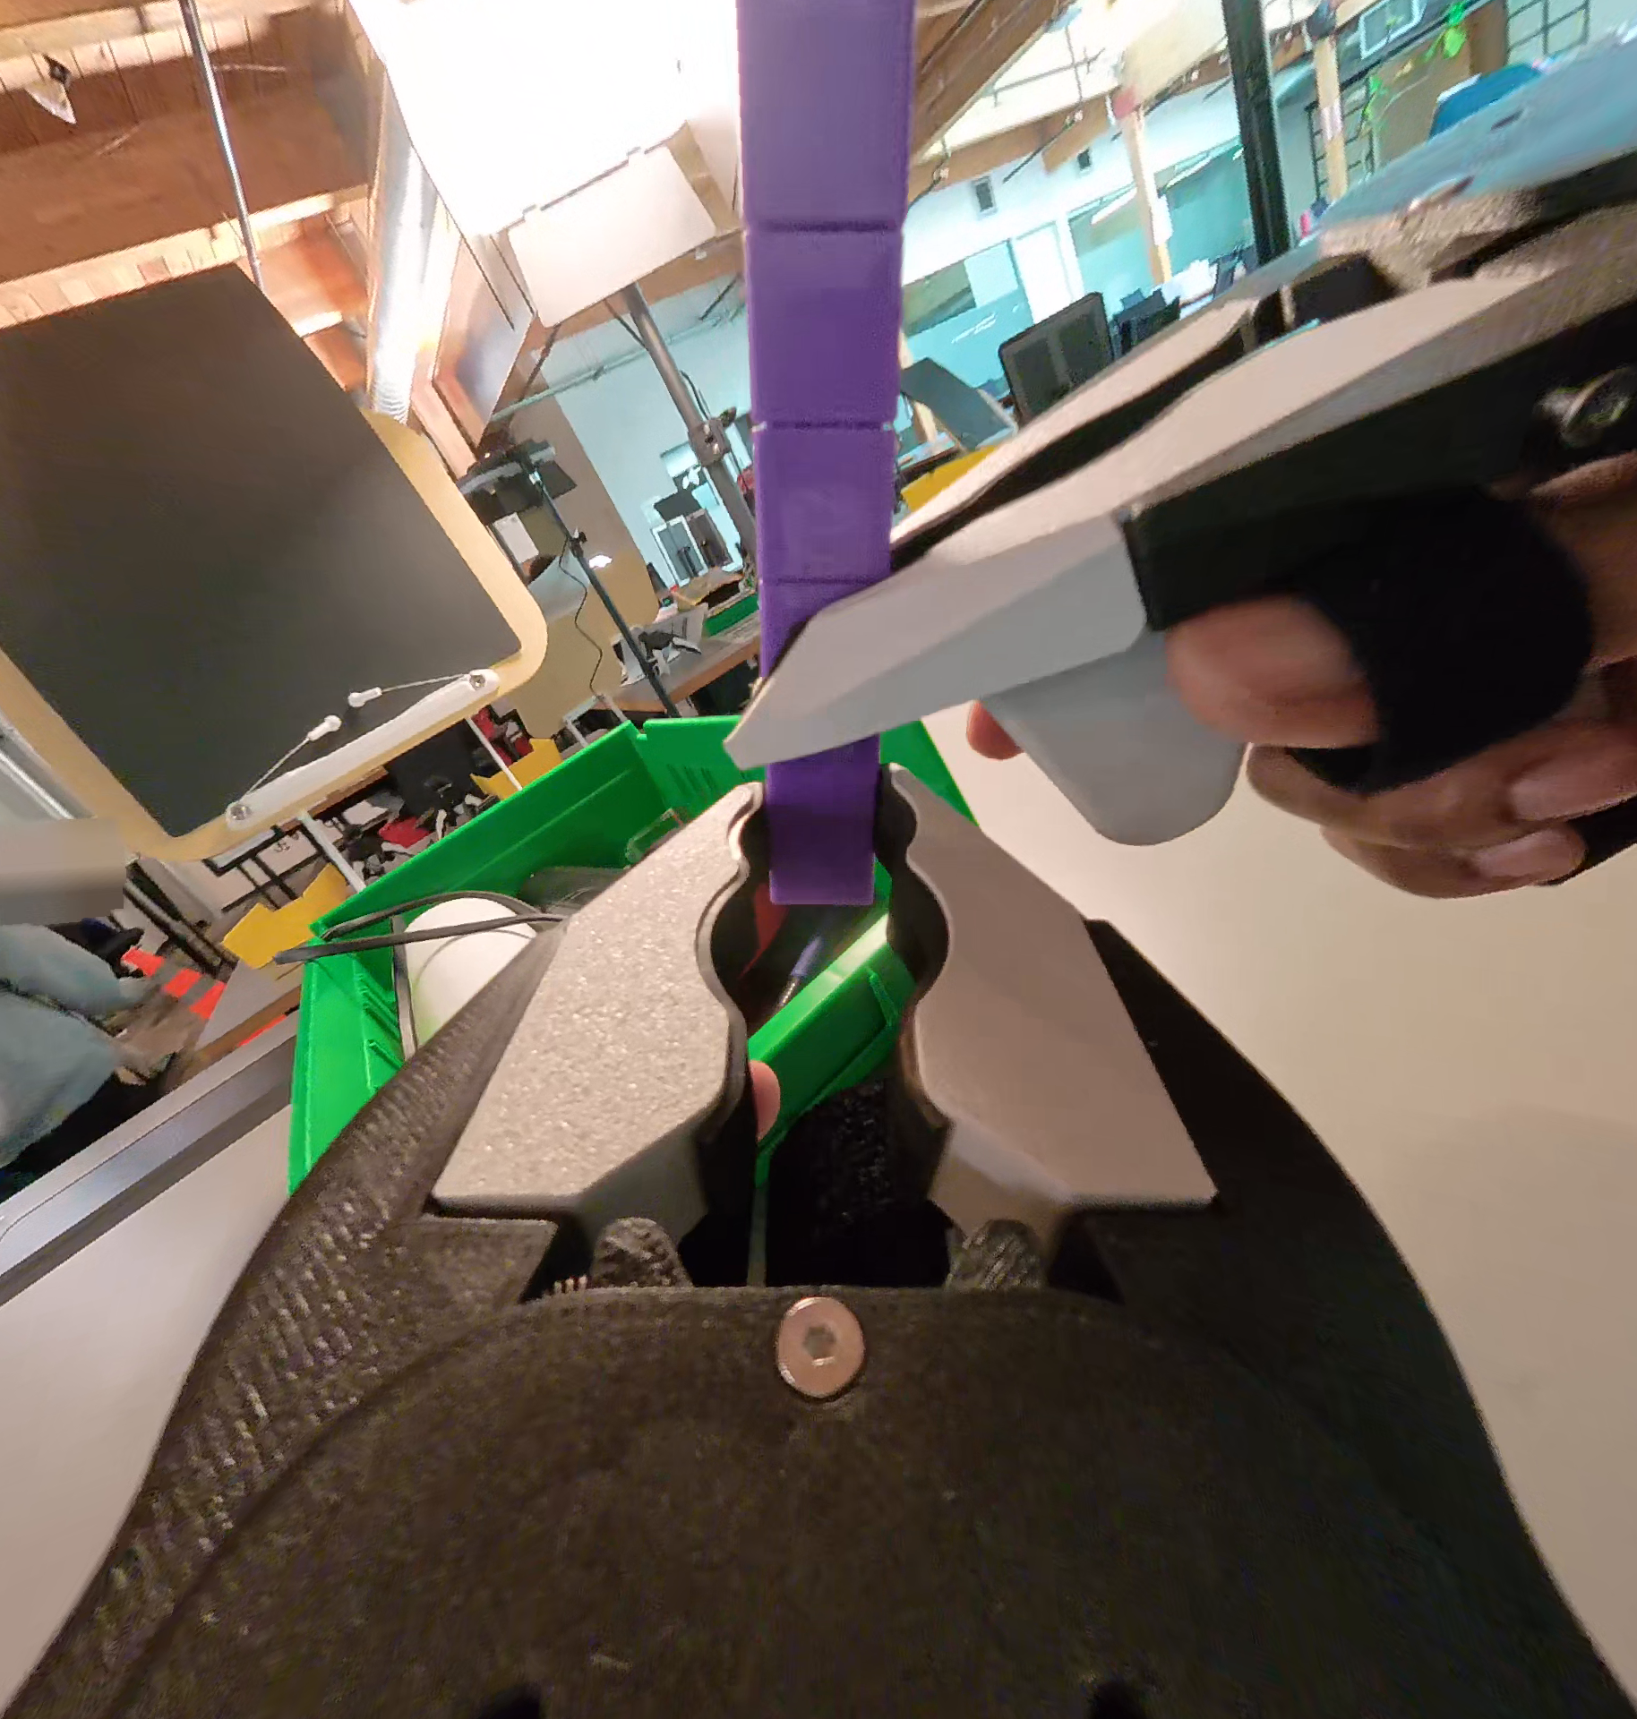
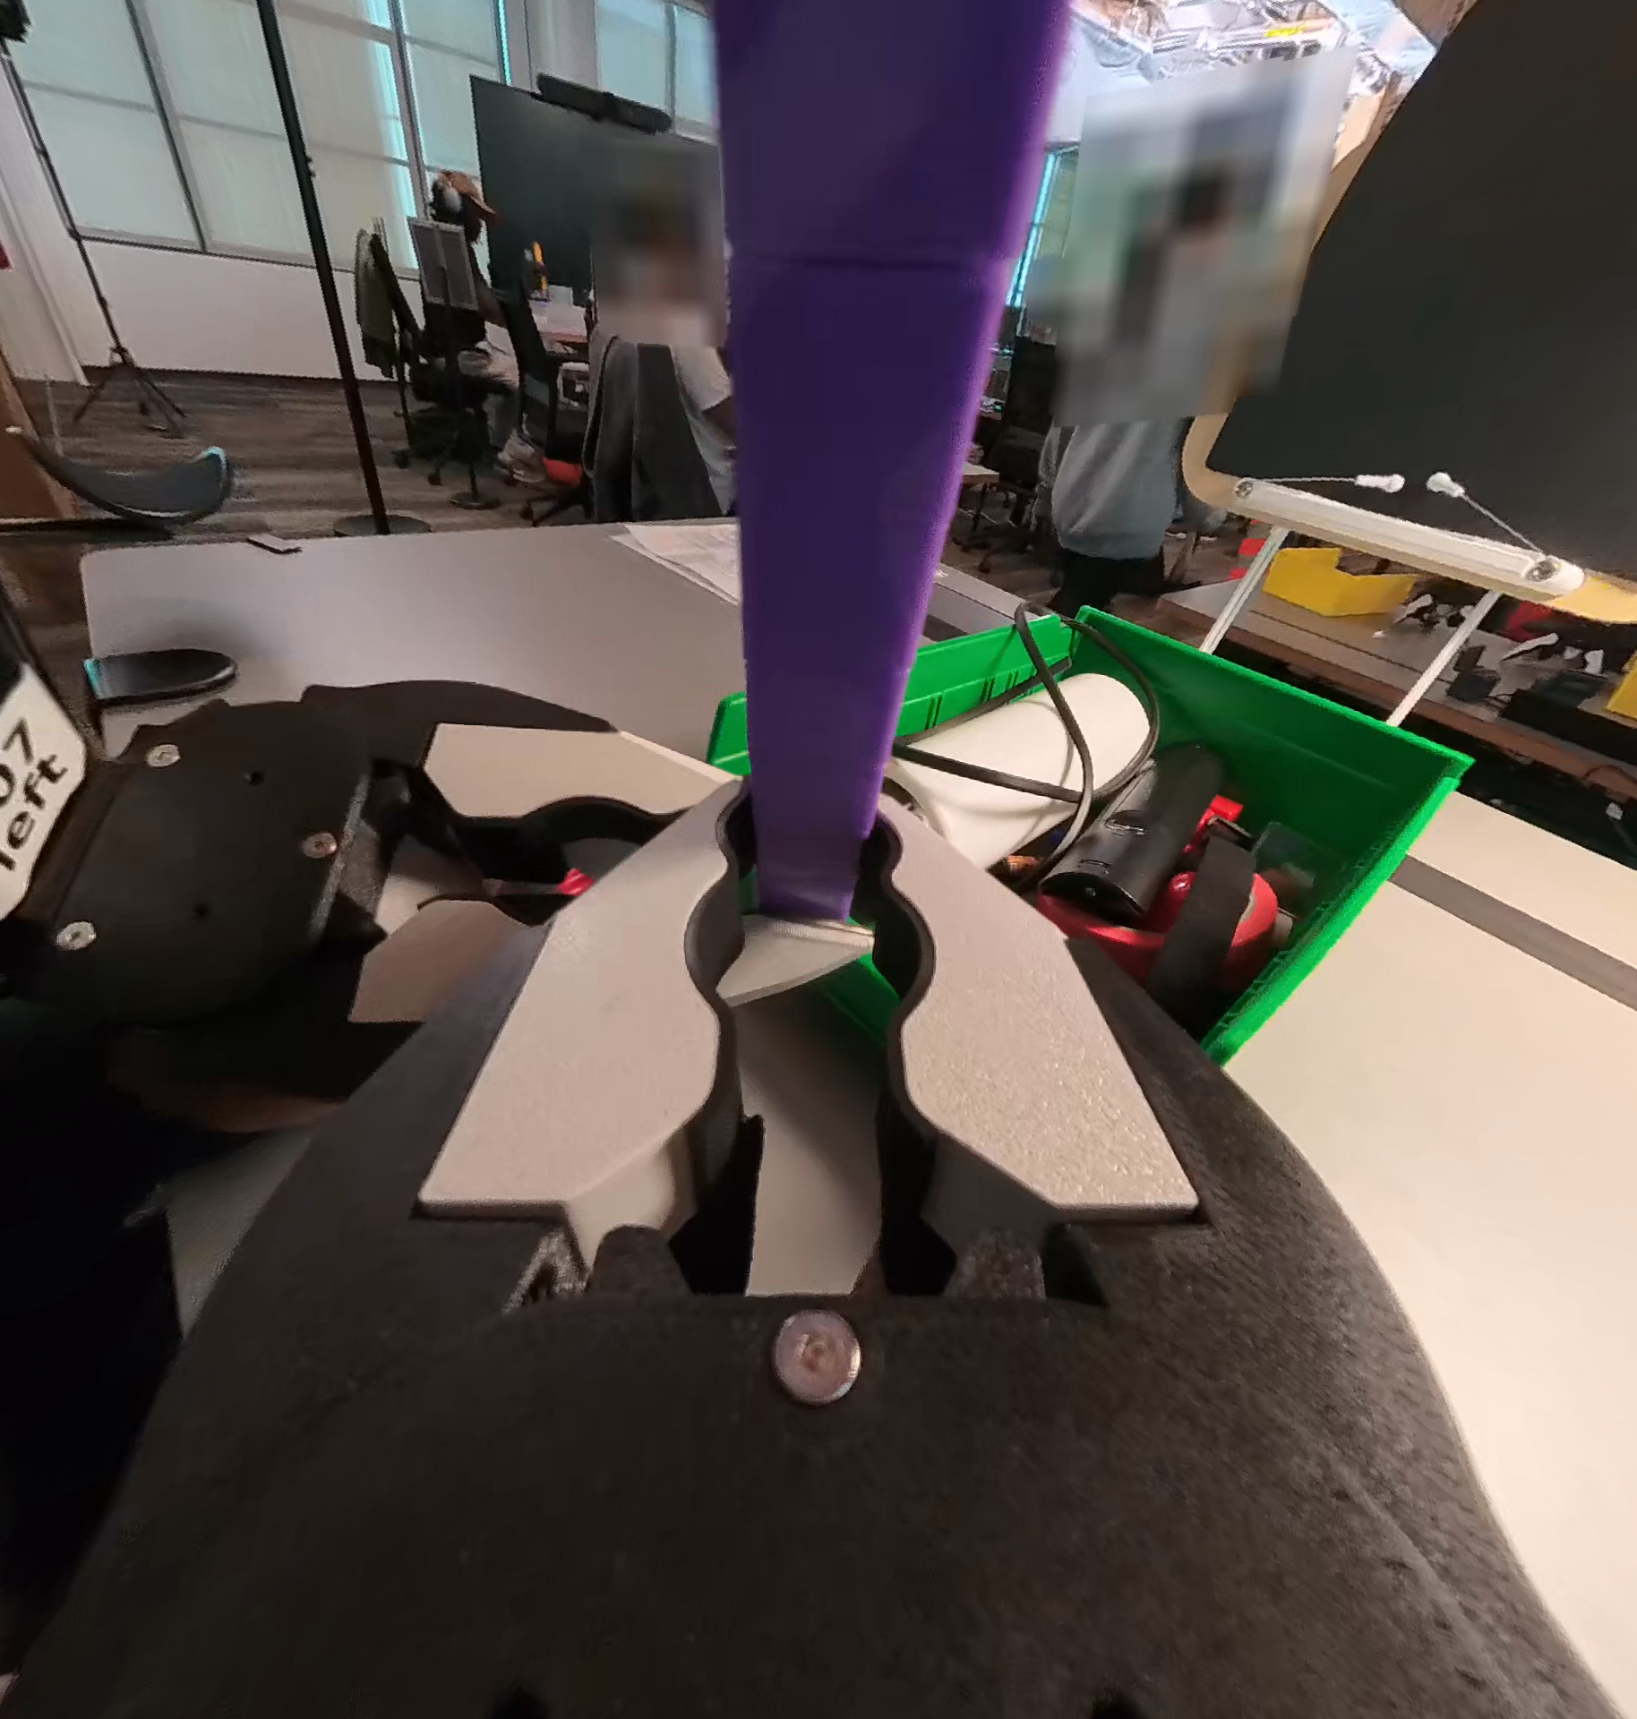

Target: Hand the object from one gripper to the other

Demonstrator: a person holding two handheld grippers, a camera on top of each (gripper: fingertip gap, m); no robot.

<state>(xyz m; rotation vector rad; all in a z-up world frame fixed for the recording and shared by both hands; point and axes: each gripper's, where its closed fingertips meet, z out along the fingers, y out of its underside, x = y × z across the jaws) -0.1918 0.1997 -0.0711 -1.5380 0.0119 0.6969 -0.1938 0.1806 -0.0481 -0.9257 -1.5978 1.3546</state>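
A long purple segmented bar (image 1: 824,391) stands upright above the white table (image 1: 1354,1116). My left gripper (image 1: 819,819) is shut on the bar's bottom end. My right gripper (image 1: 778,707) comes in from the right, held by a hand, and its grey fingers cross the bar just above the left fingertips. In the right wrist view the bar (image 2: 852,465) rises from between the right gripper's fingertips (image 2: 810,837), which are closed on it. The left gripper (image 2: 778,930) sits low at the left, one grey fingertip (image 2: 796,963) showing under the bar.
A green bin (image 1: 554,819) with a white roll, cables and tools stands on the table just behind the grippers; it also shows in the right wrist view (image 2: 1308,744). A black board with a wooden rim (image 2: 1494,279) hangs beyond it. People sit and stand farther back. My left and right fingertips are right by each other.
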